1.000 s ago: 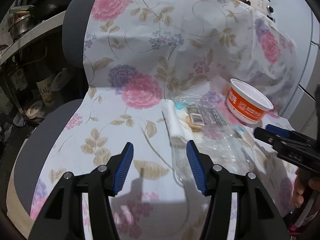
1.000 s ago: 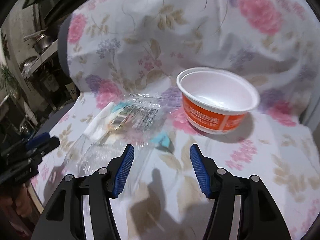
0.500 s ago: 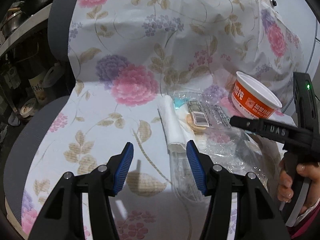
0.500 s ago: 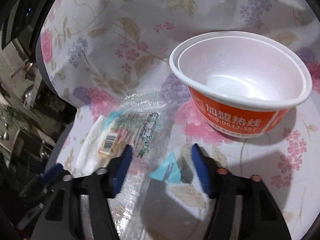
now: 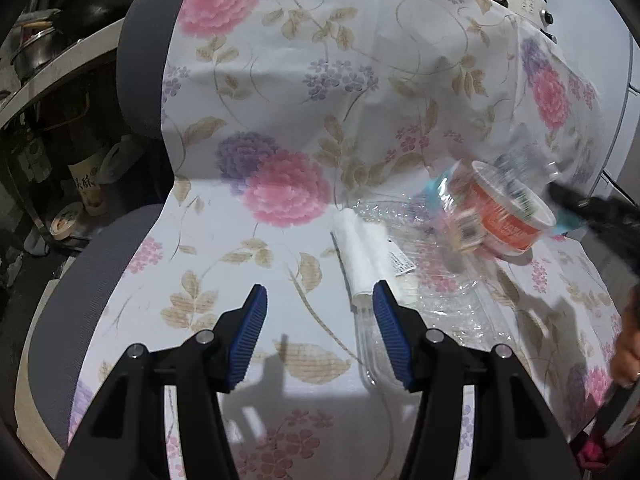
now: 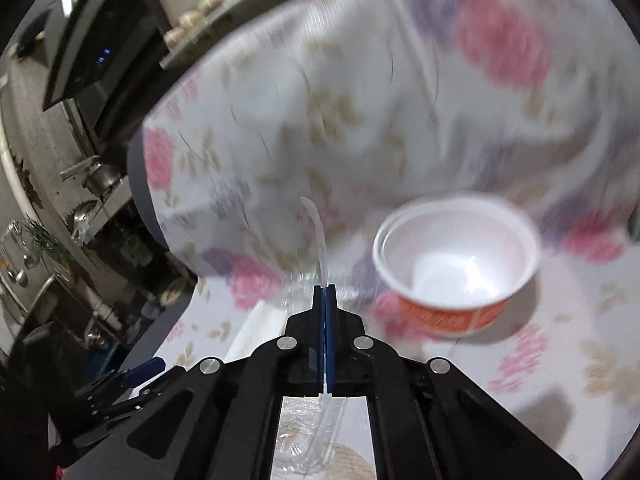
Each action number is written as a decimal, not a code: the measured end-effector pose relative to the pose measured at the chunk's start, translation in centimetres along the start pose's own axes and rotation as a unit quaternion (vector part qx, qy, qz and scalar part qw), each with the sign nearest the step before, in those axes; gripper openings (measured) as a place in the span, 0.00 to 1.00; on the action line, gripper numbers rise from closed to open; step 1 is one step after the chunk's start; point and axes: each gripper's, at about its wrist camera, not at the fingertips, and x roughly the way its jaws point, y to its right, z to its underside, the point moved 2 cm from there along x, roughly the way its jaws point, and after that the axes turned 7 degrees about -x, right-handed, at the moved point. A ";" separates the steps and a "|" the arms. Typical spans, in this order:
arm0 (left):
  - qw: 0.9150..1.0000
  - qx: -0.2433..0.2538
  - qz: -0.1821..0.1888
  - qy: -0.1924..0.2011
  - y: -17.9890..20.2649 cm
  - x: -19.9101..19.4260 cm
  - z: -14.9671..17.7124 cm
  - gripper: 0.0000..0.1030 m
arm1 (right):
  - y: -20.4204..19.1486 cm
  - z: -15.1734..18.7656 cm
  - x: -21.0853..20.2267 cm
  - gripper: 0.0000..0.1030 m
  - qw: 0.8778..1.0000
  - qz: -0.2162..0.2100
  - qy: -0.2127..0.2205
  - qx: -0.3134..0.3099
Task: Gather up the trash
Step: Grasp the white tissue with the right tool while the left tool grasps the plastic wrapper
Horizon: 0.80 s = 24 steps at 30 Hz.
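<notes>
Right tongs are shut tight on a clear wrapper, held up just beside the cup. Left tongs are open by the tissue. Next, the wrapper should be dropped into the cup.

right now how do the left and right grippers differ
The left gripper is open, its blue pads wide apart and holding nothing; the right gripper is shut, pinching a clear plastic wrapper. The left hangs over the flowered cloth; the right is by the orange and white paper bowl. Both have black frames.
</notes>
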 end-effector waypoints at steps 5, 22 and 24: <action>1.000 0.010 0.023 -0.014 1.4 1.2 -0.4 0.52 | -0.9 0.1 -4.1 0.00 0.998 0.034 0.021 -0.049; 0.999 -0.006 0.040 0.002 1.8 2.9 -2.1 0.00 | -1.3 3.5 -6.0 0.00 0.995 0.045 0.011 -0.083; 0.999 -0.007 0.037 0.015 1.5 2.1 -2.4 0.00 | -1.2 3.5 -6.0 0.00 0.996 0.046 0.011 -0.080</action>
